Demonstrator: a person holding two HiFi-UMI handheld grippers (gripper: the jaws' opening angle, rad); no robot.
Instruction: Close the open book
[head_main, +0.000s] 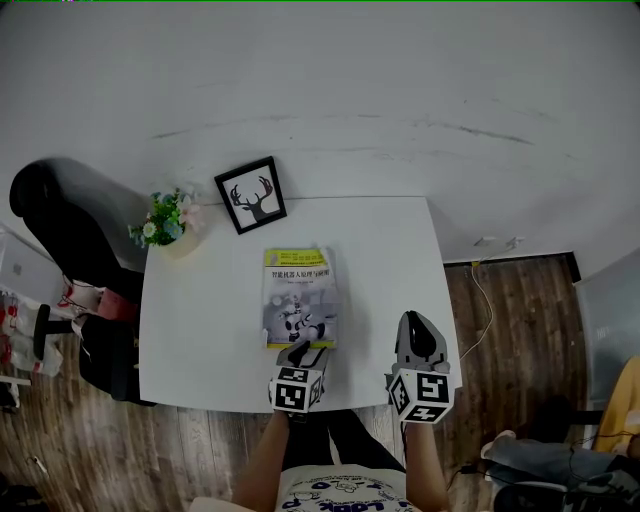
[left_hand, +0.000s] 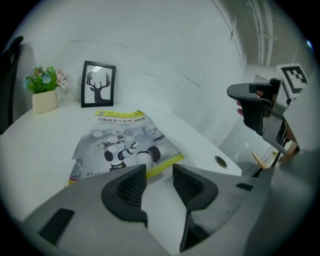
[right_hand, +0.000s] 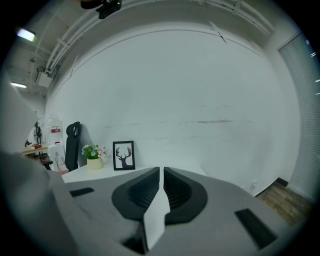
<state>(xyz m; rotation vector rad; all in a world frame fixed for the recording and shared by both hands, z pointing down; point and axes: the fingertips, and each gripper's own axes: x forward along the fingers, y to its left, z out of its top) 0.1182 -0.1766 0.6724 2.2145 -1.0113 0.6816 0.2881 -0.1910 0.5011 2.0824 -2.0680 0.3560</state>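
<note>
Already the book (head_main: 299, 297) is found shut, cover up, on the desk (head_main: 200, 330) just ahead of the left tongs (left_hand: 159, 185).
The left tongs are held apart and empty, the right tongs (right_hand: 161, 187) together; withdrawal is best made straight back, cover untouched.

The left gripper (left_hand: 159, 172) is hovering with its jaws standing apart (nothing between them), just at the near edge of the closed book (left_hand: 125, 147) lying flat on the white table (left_hand: 35, 150).
</note>
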